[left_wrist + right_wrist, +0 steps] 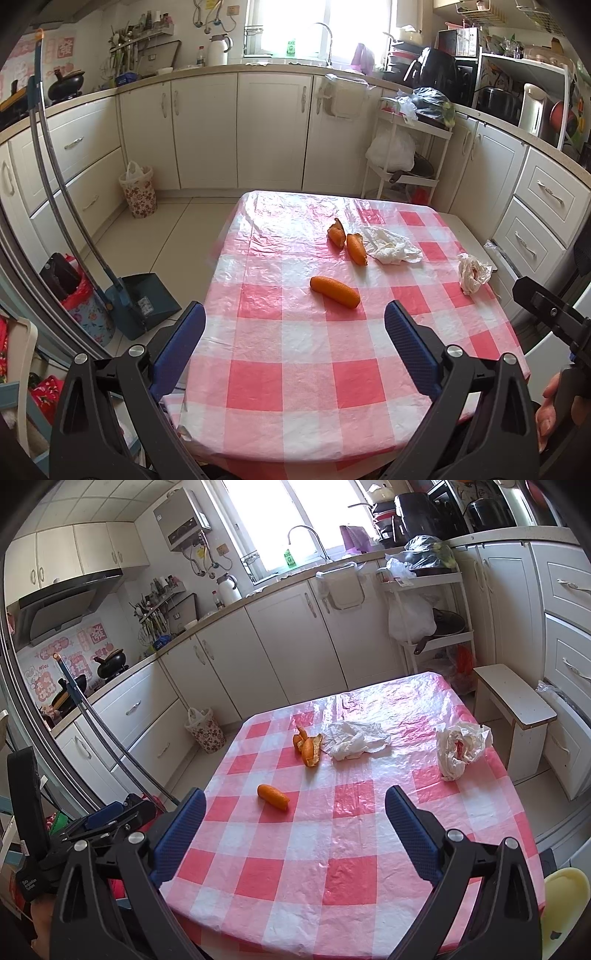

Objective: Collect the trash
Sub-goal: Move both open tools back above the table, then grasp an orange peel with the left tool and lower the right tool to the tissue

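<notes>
On the pink checked tablecloth (306,373) (351,871) lie pieces of orange peel: one near piece (334,291) (273,796) and two further pieces (347,240) (307,746). Beside them is a crumpled white tissue (391,245) (356,743). A scrunched white plastic bag with red inside (473,272) (461,749) sits near the right edge. My left gripper (295,332) is open above the near end of the table, empty. My right gripper (295,812) is open too, empty, short of the near peel.
A flowered waste bin with a bag liner (138,192) (206,729) stands on the floor by the cabinets. A dustpan and broom (144,299) lean at the left. A white stool (513,705) and a shelf trolley (406,155) stand beyond the table's right side.
</notes>
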`<state>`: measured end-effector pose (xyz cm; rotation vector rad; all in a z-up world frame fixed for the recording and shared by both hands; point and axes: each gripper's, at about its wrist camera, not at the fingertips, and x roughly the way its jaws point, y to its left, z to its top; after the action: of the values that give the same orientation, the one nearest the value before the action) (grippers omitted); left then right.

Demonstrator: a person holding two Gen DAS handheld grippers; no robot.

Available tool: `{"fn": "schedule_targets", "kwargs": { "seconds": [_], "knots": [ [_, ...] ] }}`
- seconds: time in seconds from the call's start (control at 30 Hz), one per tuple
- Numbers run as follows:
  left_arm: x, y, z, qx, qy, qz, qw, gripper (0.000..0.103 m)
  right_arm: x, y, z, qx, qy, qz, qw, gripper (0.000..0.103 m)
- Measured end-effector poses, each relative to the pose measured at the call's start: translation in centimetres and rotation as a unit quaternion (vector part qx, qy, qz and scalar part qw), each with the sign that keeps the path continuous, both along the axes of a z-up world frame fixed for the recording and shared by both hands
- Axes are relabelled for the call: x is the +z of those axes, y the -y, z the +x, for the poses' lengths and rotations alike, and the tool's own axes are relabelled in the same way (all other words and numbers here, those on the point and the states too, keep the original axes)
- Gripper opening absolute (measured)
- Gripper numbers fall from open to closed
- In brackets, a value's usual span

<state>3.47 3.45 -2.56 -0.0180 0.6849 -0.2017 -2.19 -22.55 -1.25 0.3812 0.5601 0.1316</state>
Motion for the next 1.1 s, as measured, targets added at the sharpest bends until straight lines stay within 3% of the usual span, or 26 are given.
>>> {"fn": "schedule_targets", "kwargs": {
  "seconds": [0.93,1.1],
  "knots": [
    [-0.6,-1.1,-0.1,0.003,-0.006,0.007,1.0,0.094,0.3,0.1,-0.5,0.003,0.005,0.012,1.0,0.094],
    [-0.7,-1.8,0.7,0.003,-0.026,-0.012,0.9996,0.094,0.3,1.5,-0.5,0.001,0.003,0.033,0.999,0.094]
  ]
}}
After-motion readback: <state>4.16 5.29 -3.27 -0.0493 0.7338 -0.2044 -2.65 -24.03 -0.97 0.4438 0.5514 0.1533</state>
